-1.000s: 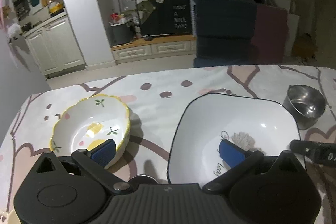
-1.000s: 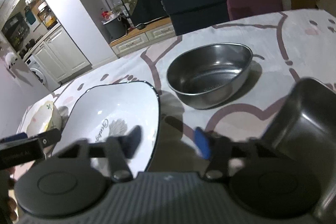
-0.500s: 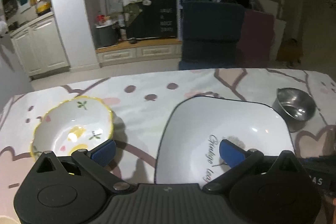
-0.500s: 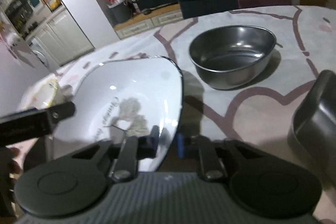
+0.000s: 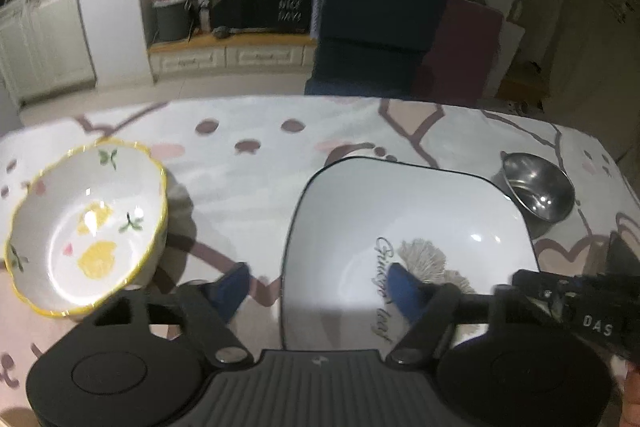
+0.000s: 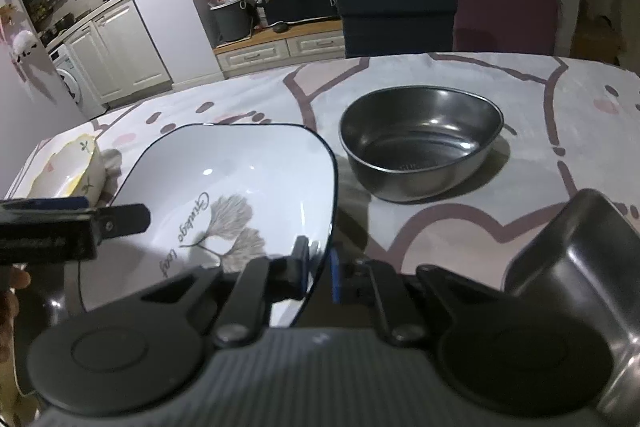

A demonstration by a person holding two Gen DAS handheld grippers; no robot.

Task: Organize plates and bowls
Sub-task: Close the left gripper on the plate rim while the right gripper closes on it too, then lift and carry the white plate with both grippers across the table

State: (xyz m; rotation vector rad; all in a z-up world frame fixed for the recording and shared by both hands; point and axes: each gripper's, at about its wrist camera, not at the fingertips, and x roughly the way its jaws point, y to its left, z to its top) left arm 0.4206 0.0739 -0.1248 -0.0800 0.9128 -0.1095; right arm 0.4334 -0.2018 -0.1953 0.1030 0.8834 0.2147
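The right hand-held gripper point(image 6: 320, 269) is clenched on the near rim of the white square plate point(image 6: 240, 187), lower centre of its frame. The left hand-held gripper point(image 5: 320, 287) is spread wide, one finger over the plate point(image 5: 408, 227), gripping nothing. Only the left view fully shows the yellow-rimmed bowl point(image 5: 84, 227) at left on the counter point(image 5: 248, 195); only the right view shows the steel container point(image 6: 580, 267) at lower right, near the steel bowl point(image 6: 420, 139).

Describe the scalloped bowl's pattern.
The scalloped bowl is white, yellow-rimmed, with lemons and green leaves; clearest in the left wrist view.
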